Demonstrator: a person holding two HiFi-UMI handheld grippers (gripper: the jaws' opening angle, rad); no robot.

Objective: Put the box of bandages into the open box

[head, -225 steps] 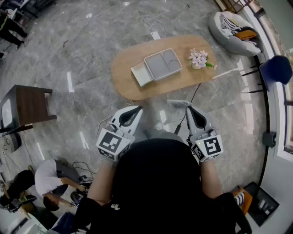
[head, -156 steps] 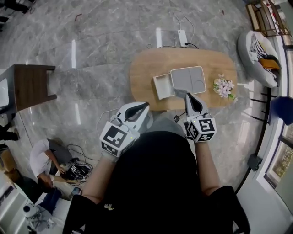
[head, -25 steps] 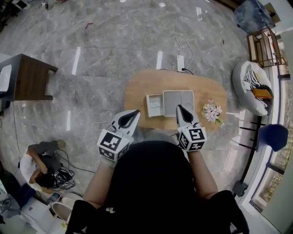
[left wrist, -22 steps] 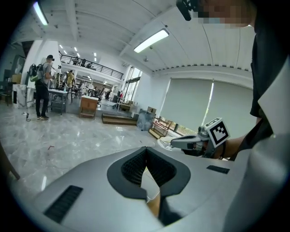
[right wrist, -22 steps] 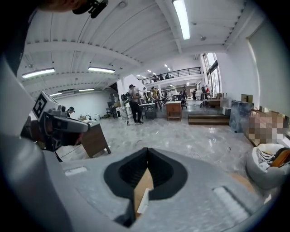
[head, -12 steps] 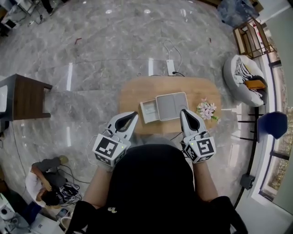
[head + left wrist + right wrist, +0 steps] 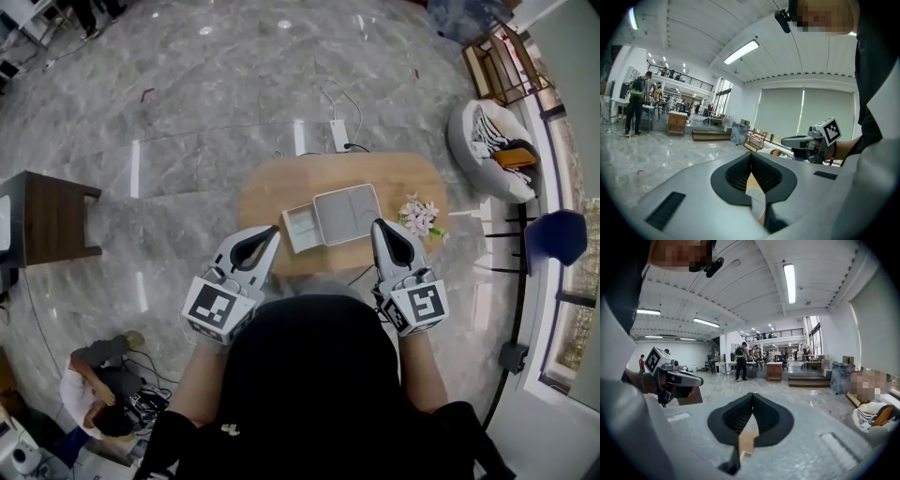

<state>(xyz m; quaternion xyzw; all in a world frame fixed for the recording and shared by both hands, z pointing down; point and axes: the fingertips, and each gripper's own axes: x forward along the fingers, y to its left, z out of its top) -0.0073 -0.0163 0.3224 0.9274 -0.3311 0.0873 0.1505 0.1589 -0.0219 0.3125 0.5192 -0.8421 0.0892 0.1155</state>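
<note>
On the oval wooden table (image 7: 272, 192) lie a flat grey case (image 7: 347, 214) and, against its left side, a small white open-topped box (image 7: 300, 228). I cannot tell which of them is the box of bandages. My left gripper (image 7: 270, 232) hangs over the table's near left edge, shut and empty. My right gripper (image 7: 379, 226) is at the near edge, just right of the grey case, also shut and empty. In the left gripper view the left gripper's (image 7: 751, 155) jaws meet with nothing between them. The right gripper's (image 7: 753, 395) jaws look the same in its own view.
A small bunch of flowers (image 7: 419, 217) lies at the table's right end. A power strip (image 7: 338, 136) with cables lies on the marble floor behind the table. A dark side table (image 7: 52, 217) stands at left, a cushion seat (image 7: 489, 141) and a blue chair (image 7: 553, 239) at right. A person (image 7: 101, 394) crouches at lower left.
The head view has shifted slightly. My right gripper tip has moved from in front of the grey case to just right of it. Both grippers stay shut and empty.
</note>
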